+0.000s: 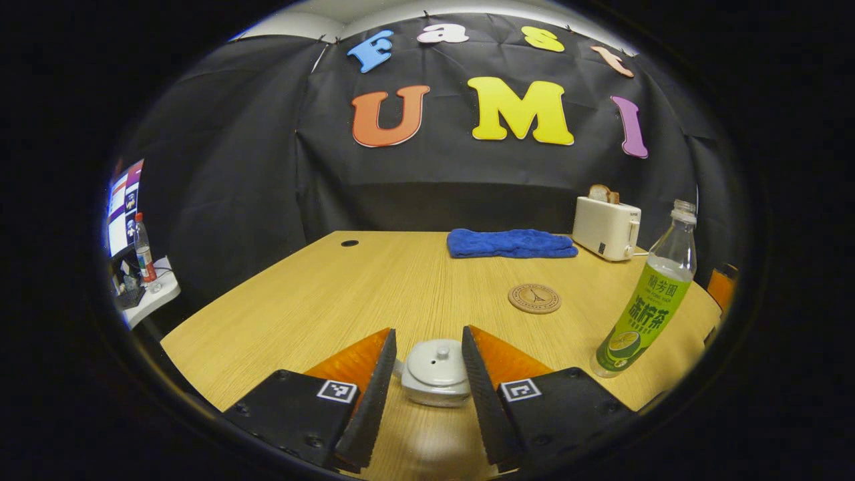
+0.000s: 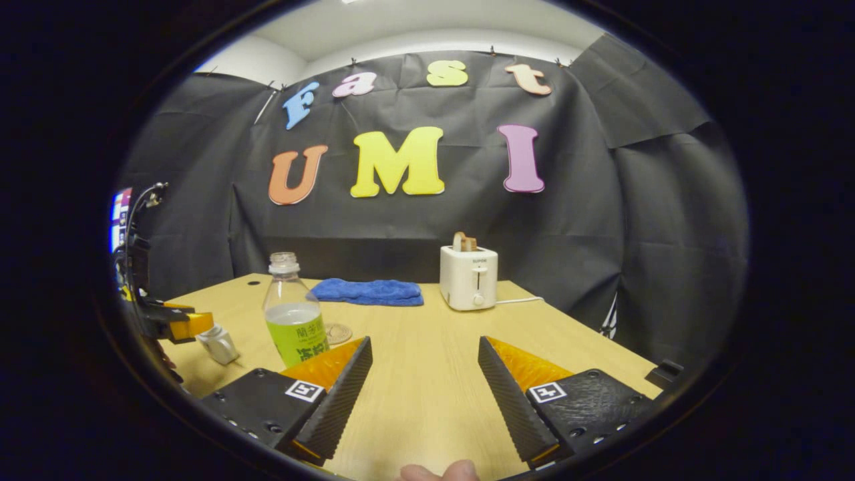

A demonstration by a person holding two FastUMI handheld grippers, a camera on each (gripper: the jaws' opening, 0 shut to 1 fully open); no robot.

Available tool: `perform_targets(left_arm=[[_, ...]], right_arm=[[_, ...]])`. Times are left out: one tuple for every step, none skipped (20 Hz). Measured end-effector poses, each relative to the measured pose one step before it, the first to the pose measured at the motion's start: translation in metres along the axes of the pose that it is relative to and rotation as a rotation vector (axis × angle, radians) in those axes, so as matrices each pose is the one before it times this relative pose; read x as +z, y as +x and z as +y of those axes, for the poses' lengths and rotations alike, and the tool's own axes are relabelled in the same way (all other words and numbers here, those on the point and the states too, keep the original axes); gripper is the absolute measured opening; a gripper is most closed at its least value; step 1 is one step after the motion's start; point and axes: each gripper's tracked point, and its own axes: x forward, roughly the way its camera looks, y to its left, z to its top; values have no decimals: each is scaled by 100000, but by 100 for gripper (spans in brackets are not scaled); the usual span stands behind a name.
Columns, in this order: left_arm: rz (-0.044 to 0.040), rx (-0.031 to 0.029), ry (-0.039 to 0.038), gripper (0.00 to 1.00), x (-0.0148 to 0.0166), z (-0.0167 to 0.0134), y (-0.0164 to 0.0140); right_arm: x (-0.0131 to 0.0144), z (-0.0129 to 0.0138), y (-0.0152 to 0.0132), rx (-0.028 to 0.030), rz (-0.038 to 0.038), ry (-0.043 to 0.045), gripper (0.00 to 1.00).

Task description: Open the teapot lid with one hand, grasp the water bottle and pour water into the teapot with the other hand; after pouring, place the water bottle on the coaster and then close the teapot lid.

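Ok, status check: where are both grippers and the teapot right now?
Left gripper open, fingers either side of the teapot, lid on. Right gripper open over bare table. Water bottle upright, uncapped, untouched. Coaster free.

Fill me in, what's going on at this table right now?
A person holds a gripper in each hand. The left gripper is open, its fingers either side of the white teapot, whose lid is still on. The right gripper is open over bare table, with the uncapped water bottle standing off to its left, not yet grasped. The coaster lies free behind the teapot. Nothing poured yet.
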Motion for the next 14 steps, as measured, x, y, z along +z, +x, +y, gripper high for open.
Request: perform_targets(left_arm=[[-403,-458,311,61,122,-191,77],[-105,-528,187,56,3,-165,68],[-32,-179,190,53,-21,-192,187],[-551,-165,771,45,99,-35,8],[-475,242,1596,43,48,-86,26],[-720,-44,1362,36,106,-150,100],[89,689,373,32,66,60,28],[-659,-928,-87,18,64,-224,116],[80,-634,218,14,61,-66,58],[-54,-523,22,8,45,-7,73],[3,-257,-245,6,112,153,-54],[-737,-565,-962,4,279,-15,-217],[-1552,45,-616,4,475,119,-175],[-2403,1019,-646,3,596,383,-198]], right_arm=[[-224,-5,133,-138,430,-47,95],[11,25,71,90,270,-43,95],[-28,92,4,281,-2,-197,95],[159,169,78,518,-300,-353,95],[58,224,-101,1095,-720,-451,95],[219,301,-64,1390,-838,-648,97],[89,225,26,1448,-826,-1015,95],[145,235,-37,1212,-465,-1280,95],[35,252,-43,1458,-525,-822,95],[159,299,-138,1477,-735,-45,95],[142,415,-87,2049,-825,327,95],[214,466,-144,2171,-860,243,95],[44,706,-11,2982,-810,523,95],[50,806,-99,3065,-53,404,95]])
